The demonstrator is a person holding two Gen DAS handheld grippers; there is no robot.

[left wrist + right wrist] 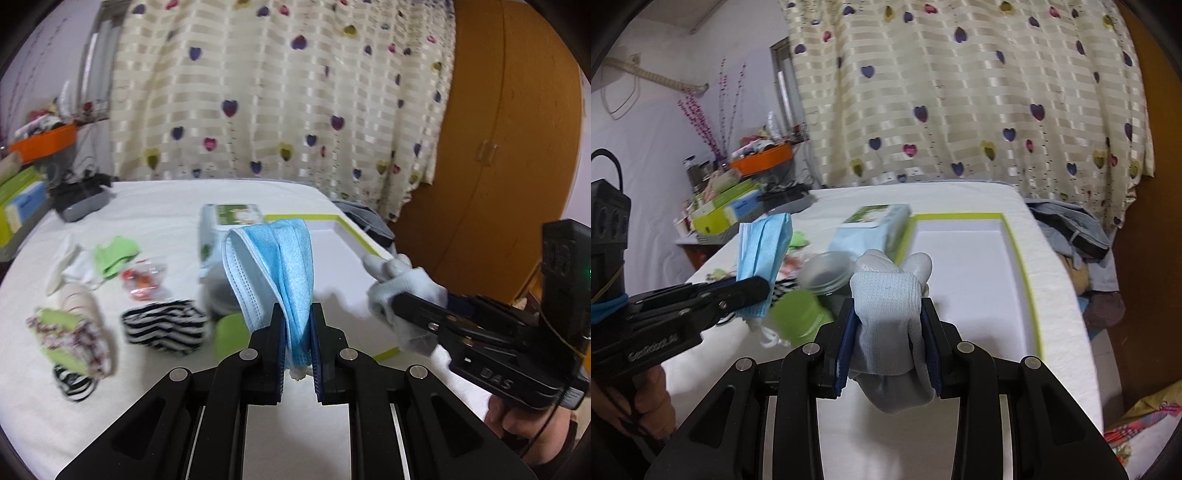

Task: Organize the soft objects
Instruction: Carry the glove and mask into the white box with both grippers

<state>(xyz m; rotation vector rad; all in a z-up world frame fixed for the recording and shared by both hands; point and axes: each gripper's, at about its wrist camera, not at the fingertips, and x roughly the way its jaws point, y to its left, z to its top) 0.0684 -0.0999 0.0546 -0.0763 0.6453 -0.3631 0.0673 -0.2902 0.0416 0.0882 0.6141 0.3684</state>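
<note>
My left gripper (298, 334) is shut on a folded blue face mask (273, 266), which stands up from the pads above the white table. The same mask (762, 254) and left gripper (753, 291) show at the left of the right wrist view. My right gripper (888, 334) is shut on a pale grey glove (886, 306); from the left wrist view this glove (402, 291) and right gripper (402, 299) hang at the right, over the tray's near corner. A shallow white tray with a lime-green rim (1021, 254) lies ahead of the right gripper.
A tissue box (229, 225) stands by the tray. Striped cloth (162, 326), a green cloth (112, 254), patterned masks (70, 332), a wrapped red item (142, 282), a clear jar (827, 273) and a green lid (798, 314) lie on the table. A heart-print curtain (960, 92) hangs behind.
</note>
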